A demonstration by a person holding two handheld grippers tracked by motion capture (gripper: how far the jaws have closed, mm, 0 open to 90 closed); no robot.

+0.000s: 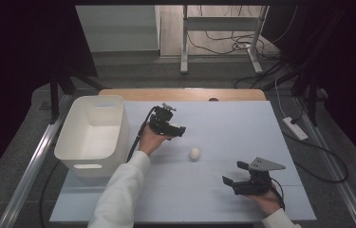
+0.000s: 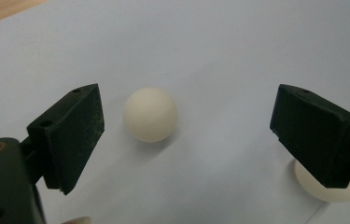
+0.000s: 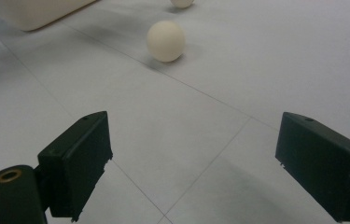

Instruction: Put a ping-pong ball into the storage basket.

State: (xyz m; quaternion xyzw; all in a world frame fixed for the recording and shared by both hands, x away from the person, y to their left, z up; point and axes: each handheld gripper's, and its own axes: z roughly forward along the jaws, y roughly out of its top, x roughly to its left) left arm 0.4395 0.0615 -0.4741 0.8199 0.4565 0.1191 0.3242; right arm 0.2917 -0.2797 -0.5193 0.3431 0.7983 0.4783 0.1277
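Beside left gripper (image 1: 178, 132): bin (image 1: 92, 135), ball (image 1: 194, 153) unobstructed.

I see two cream balls, smooth and round, resting on the table. One ball (image 1: 194, 153) lies mid-table, slightly toward the near edge; another ball (image 2: 324, 189) sits near it, partly hidden.

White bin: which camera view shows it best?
The high view: it shows the whole white bin from above, at the table's left edge. The right gripper view catches just a bottom corner of it.
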